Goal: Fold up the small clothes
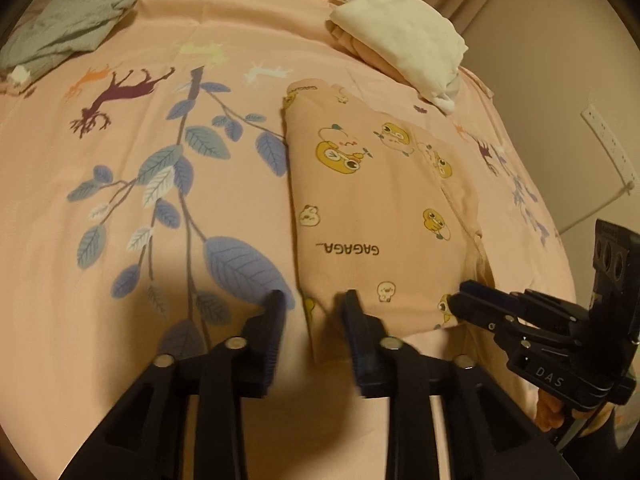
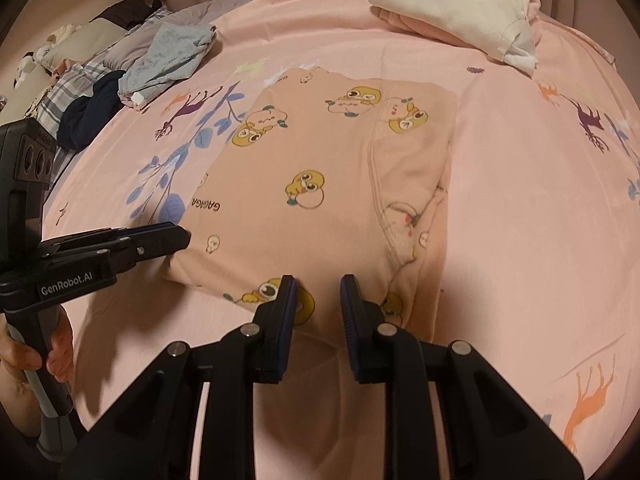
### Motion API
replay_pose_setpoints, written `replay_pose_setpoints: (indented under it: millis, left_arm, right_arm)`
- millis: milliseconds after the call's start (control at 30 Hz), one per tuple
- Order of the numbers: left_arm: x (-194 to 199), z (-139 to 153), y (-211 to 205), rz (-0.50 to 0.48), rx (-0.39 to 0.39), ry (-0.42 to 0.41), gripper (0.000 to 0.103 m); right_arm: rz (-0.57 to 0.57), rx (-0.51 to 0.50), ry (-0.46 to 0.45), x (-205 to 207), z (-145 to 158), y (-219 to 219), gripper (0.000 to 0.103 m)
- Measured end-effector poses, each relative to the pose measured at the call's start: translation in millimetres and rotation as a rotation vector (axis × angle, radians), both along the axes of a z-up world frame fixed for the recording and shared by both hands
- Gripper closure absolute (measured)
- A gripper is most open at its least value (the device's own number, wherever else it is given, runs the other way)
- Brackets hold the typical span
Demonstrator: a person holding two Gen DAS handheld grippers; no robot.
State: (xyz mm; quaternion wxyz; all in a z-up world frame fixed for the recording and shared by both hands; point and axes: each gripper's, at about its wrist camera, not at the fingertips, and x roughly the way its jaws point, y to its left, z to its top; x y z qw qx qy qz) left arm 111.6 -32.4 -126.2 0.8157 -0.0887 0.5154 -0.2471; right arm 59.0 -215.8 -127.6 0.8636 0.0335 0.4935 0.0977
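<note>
Folded pink garment (image 1: 376, 216) lies flat, long axis running away from cam.

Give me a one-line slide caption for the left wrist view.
Left claw open over the near edge of a folded pink cartoon-print garment on a pink printed bedsheet, right claw at its corner.

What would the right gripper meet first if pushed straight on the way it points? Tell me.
The right gripper would most likely meet the near edge of the folded pink garment first, with the bedsheet just under it. Depth is unclear; it may already be touching.
</note>
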Motion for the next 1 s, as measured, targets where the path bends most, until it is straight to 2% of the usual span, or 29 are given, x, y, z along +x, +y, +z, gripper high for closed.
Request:
replay_pose_setpoints:
  millis: [67, 200, 300, 367, 433, 633, 833, 1000]
  left_arm:
    - [0, 0, 7, 0.016, -0.029, 0.017, 0.061]
    - [3, 1, 18, 0.043, -0.054, 0.039, 0.061]
    - [8, 0, 28, 0.074, -0.076, 0.056, 0.056]
    - [10, -1, 34, 0.094, -0.107, 0.071, 0.045]
    - [13, -1, 39, 0.116, -0.131, 0.080, 0.041]
    - [25, -3, 47, 0.138, -0.196, 0.115, 0.040]
    - [42, -7, 31, 0.071, -0.284, 0.157, 0.040]
    - [53, -12, 14, 0.016, -0.333, 0.191, 0.040]
  right_arm:
    - [0.000, 0.008, 0.008, -2, 1, -1, 0.080]
    - [0.005, 0.041, 0.018, -7, 4, -5, 0.074]
    - [-0.006, 0.057, 0.006, -11, 10, -10, 0.065]
    - [-0.023, 0.057, -0.006, -13, 14, -14, 0.048]
    - [-0.048, 0.074, -0.018, -14, 19, -24, 0.043]
    - [-0.159, 0.225, 0.004, -13, 14, -62, 0.038]
    - [-0.240, 0.418, 0.024, 1, -1, -92, 0.034]
    - [-0.279, 0.536, 0.038, 13, -9, -105, 0.034]
